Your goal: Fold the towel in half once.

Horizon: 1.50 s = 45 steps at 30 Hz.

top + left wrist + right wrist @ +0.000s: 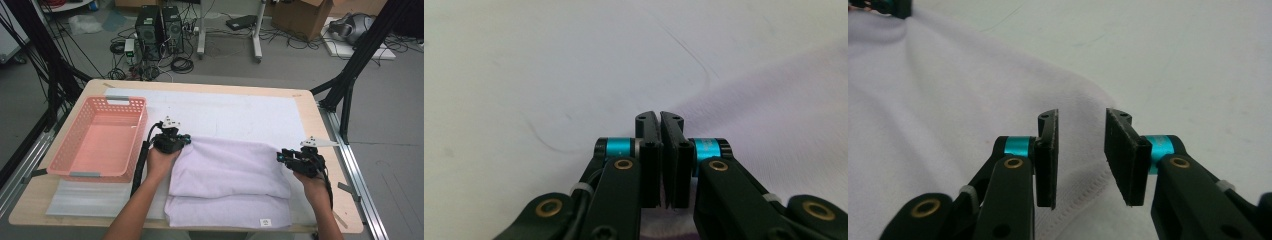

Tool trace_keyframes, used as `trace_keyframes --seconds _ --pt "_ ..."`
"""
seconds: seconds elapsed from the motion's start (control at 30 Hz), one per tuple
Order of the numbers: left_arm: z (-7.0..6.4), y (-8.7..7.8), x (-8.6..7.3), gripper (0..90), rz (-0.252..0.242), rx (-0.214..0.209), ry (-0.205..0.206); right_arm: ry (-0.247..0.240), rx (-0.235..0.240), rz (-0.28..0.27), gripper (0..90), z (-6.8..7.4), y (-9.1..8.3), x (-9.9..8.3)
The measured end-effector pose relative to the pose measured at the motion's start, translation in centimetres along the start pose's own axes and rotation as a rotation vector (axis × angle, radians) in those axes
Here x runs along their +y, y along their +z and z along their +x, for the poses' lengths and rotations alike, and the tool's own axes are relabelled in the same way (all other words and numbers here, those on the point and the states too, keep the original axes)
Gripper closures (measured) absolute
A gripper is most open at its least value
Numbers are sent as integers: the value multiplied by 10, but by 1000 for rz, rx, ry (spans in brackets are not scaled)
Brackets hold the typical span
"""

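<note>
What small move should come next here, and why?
Probably shut the right gripper on the towel corner. Its fingers stand open astride the stitched hem, while the left gripper is shut at the opposite far corner, seemingly pinching cloth. Both corners need holding for the next fold.

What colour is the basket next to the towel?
The basket is pink, clearest in the high view.

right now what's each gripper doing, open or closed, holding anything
Left gripper: closed, pinching the far left corner of the towel.
Right gripper: open over the towel's hemmed edge, holding nothing.
</note>
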<state>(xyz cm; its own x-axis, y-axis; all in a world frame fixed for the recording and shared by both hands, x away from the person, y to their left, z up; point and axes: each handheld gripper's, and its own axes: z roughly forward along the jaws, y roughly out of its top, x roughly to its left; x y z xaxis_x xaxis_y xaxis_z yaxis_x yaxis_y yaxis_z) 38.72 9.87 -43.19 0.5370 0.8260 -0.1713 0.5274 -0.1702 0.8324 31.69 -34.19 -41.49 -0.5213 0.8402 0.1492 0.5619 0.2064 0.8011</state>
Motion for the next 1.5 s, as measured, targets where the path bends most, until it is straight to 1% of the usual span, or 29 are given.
trace_keyframes --seconds 0.03,0.07,0.13,0.23,0.3,0.37,0.43,0.5,0.53,0.57,0.6,0.63,0.67,0.7,0.77,0.87,0.93,1.0,1.07,1.13,1.17,1.2,1.23,1.27,1.3,1.33,1.37,1.47,1.5 --pt "1 0 1 749 -8 9 -22 7 -8 -5 638 -2 1 2" --pt "2 0 1 663 -9 1 -34 7 -18 -11 624 -5 2 3" --pt "3 1 -1 608 17 -23 -30 18 -29 -13 610 -8 5 8" --pt "4 1 -3 509 56 -56 -27 -20 -22 11 572 -11 14 16" --pt "4 2 -4 477 84 -44 -11 -55 -16 67 540 -11 25 19" --pt "5 4 -6 469 103 -40 -19 -97 -29 112 516 -11 36 21" --pt "6 8 -8 474 121 -42 -17 -96 -31 119 505 -15 45 22" --pt "3 9 -10 512 123 -25 34 -90 -24 157 505 -19 55 21" --pt "3 9 -11 596 126 -18 68 -95 -20 183 529 -21 59 19" --pt "3 8 -10 669 129 -21 71 -87 5 184 609 -22 61 18" --pt "5 7 -10 822 130 -37 51 -98 29 182 738 -23 60 19" --pt "6 7 -10 837 121 -32 39 -116 52 186 814 -21 60 19" --pt "5 6 -8 844 99 -19 46 -162 33 187 837 -19 60 20" --pt "5 5 -7 846 63 -10 41 -173 23 186 847 -18 60 22" --pt "5 4 0 848 1 1 19 -166 -3 138 849 -20 58 28" --pt "9 6 11 847 -35 14 -15 -125 -57 81 849 -28 58 35" --pt "12 10 17 845 -46 28 -29 -127 -87 66 847 -31 63 40" --pt "17 15 17 845 -84 49 -55 -120 -110 55 847 -31 70 45" --pt "23 23 17 845 -55 56 -72 -123 -137 42 846 -32 76 50" --pt "27 30 18 835 -69 72 -86 -108 -163 36 846 -34 84 55" --pt "28 32 18 812 -73 84 -99 -111 -183 17 845 -33 86 56" --pt "30 34 18 750 -78 91 -123 -104 -197 18 839 -34 90 58" --pt "31 34 18 705 -82 82 -144 -95 -212 26 818 -34 94 59" --pt "31 33 18 656 -78 77 -155 -90 -232 33 787 -35 98 60" --pt "31 32 18 592 -74 73 -150 -76 -251 23 728 -35 98 60" --pt "32 30 18 549 -73 59 -153 -49 -255 -1 675 -36 96 61" --pt "32 28 18 524 -67 39 -149 -14 -232 -27 673 -39 93 61" --pt "30 23 16 501 -38 2 -126 -18 -208 -31 672 -41 80 63" --pt "29 22 15 512 -27 7 -119 -23 -201 -27 673 -42 76 64"
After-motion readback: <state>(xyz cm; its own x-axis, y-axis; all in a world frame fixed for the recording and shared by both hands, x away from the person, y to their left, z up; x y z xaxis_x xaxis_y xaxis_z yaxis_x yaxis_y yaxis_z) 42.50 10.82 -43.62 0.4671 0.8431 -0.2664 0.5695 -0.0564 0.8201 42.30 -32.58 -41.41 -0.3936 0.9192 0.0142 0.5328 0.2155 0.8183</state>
